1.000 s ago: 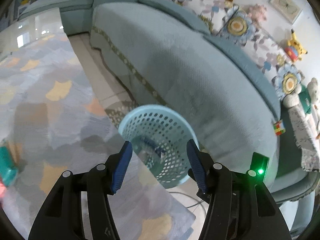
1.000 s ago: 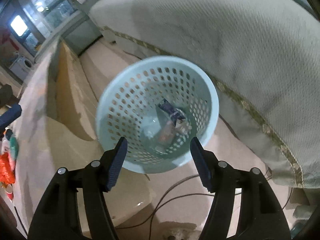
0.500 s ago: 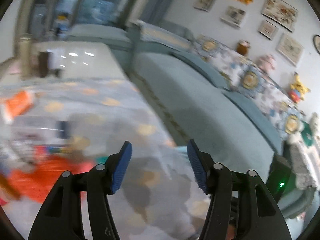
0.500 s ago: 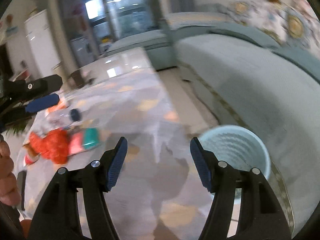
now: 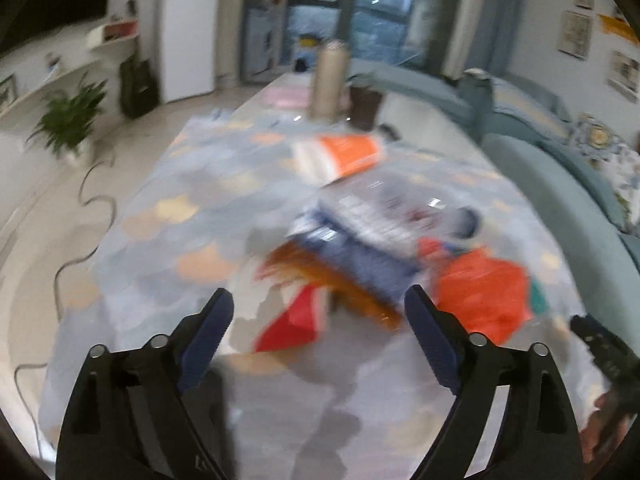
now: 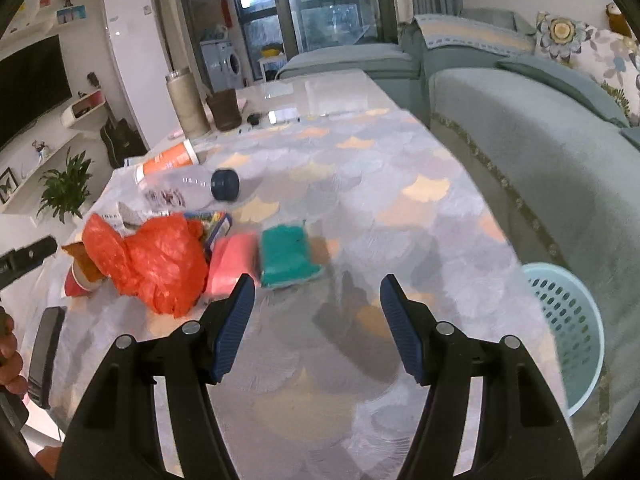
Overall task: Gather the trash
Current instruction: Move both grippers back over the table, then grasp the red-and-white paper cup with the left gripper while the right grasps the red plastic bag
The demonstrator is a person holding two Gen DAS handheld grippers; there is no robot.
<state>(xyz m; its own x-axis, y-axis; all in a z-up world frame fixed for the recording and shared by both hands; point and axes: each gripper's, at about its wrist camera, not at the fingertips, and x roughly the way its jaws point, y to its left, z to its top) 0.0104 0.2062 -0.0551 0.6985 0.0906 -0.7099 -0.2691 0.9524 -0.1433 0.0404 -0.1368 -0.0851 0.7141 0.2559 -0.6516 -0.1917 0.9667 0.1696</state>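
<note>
While both your claws are empty, the trash pile waits on the table.
Your left gripper (image 5: 318,334) is opening over the wrappers; your right gripper (image 6: 317,322) stands part-open; orange bag (image 6: 150,262) left, basket (image 6: 570,336) lower right, mostly unfilled work ahead.

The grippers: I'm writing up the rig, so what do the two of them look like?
The left gripper and right gripper look alike: two black plastic arms forking apart, each tipped with a dark blue ribbed pad and fixed with round silver bolts. No cable or sleeve shows.
</note>
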